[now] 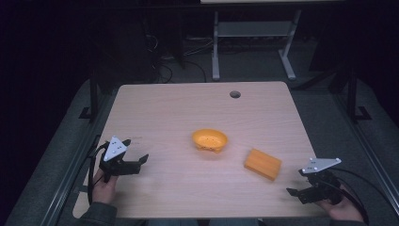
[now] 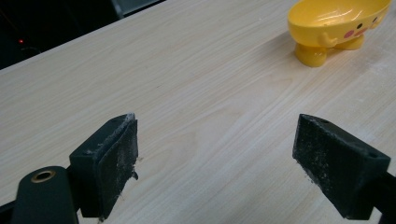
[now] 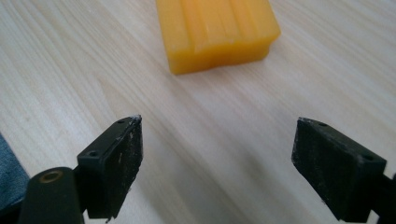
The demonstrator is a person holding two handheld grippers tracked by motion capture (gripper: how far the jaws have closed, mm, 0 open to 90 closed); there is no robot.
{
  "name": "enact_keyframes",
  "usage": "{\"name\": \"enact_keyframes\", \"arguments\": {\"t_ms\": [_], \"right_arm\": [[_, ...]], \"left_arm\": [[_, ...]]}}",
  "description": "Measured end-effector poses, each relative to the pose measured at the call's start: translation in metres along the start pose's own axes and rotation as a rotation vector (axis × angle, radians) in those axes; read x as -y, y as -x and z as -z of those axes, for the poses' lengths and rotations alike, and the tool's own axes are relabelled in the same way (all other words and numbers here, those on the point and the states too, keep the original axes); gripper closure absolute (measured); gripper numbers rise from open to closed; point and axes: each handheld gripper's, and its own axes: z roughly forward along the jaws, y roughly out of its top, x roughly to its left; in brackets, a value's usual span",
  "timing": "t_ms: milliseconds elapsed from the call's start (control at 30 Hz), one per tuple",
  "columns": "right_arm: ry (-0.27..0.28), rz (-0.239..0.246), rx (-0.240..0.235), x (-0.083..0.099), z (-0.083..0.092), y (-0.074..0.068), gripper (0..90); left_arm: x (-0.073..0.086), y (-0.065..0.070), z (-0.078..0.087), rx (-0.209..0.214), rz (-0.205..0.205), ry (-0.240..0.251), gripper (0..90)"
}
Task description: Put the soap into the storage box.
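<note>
Down at the near edge of the table (image 1: 155, 108), the person's two hands come in holding the tools: the left gripper (image 1: 139, 161) sits at the near left corner, the right gripper (image 1: 294, 193) at the near right corner, well apart from each other. Both hover over bare wood, and both have their jaws spread wide with nothing between them. In the left gripper view, the left gripper (image 2: 215, 158) shows two black pads standing far apart, light wood grain open in the gap. Ahead of it and off to its upper right stands the yellow bowl (image 2: 337, 25), a little footed dish with a duck face on its side, upright, clear of the pads. From the high view, that yellow bowl (image 1: 210, 140) sits near the middle of the table, between the two tools and further from the person than either. In the right gripper view, the right gripper (image 3: 215, 158) is just as wide open, and the orange block (image 3: 217, 30) lies straight ahead of it, flat on the wood, near but not touching. In the high view the orange block (image 1: 262, 164) rests just to the right of the bowl, apart from it, lying closer to the right gripper than to the left.
</note>
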Motion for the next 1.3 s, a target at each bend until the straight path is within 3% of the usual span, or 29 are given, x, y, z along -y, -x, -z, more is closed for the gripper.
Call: {"name": "enact_keyframes", "arguments": {"t_ms": [500,1300], "right_arm": [[-0.041,0.090,-0.010,-0.042,-0.006,0.001,16.1],[-0.112,0.151,-0.066,-0.094,-0.037,0.000,14.8]], "left_arm": [[0.000,-0.001,0.000,0.002,0.002,0.005,13.4],[0.000,-0.003,0.001,0.000,0.009,0.009,13.4]]}}
